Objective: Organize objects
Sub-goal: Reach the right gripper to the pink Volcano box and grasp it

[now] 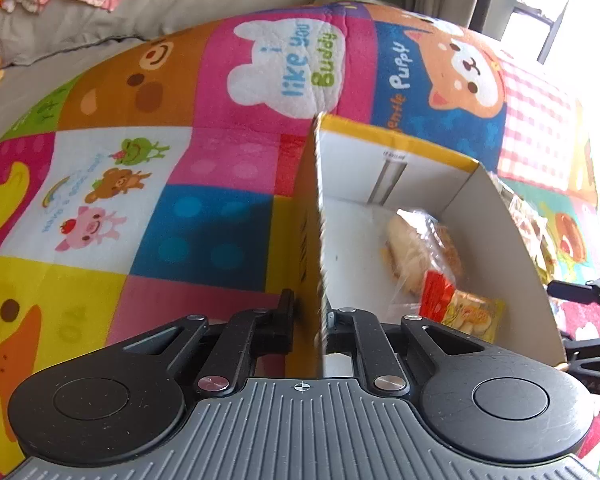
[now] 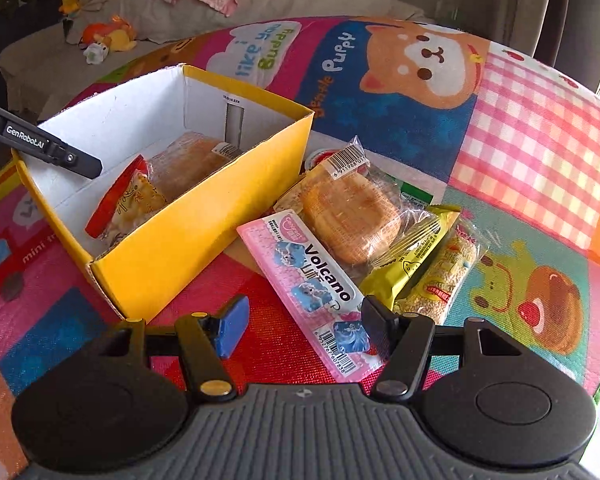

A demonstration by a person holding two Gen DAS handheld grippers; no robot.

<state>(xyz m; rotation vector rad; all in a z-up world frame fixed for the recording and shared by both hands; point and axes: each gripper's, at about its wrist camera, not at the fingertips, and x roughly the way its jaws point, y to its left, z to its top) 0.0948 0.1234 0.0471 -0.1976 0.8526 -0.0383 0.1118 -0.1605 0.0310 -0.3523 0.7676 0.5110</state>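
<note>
Two grippers over cartoon play mat [image 2: 532, 128]. Left gripper [image 1: 309, 322] clamped on near wall of yellow box [image 2: 188, 240], one finger either side. Ahead of it inside box: wrapped bread [image 1: 410, 254], red-yellow snack packet [image 1: 460, 310]. Right gripper [image 2: 303, 320] half open, holding nothing; pink Volcano packet [image 2: 320, 288] between jaws, apparently untouched. Bread bun [image 2: 350, 220], yellow bar [image 2: 414, 256] just ahead.

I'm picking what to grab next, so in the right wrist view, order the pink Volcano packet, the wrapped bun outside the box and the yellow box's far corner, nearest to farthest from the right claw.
From the right claw:
1. Pink Volcano packet, lying between its open fingers.
2. Wrapped bun, just beyond the packet.
3. Yellow box's far corner, farthest, up left.
</note>
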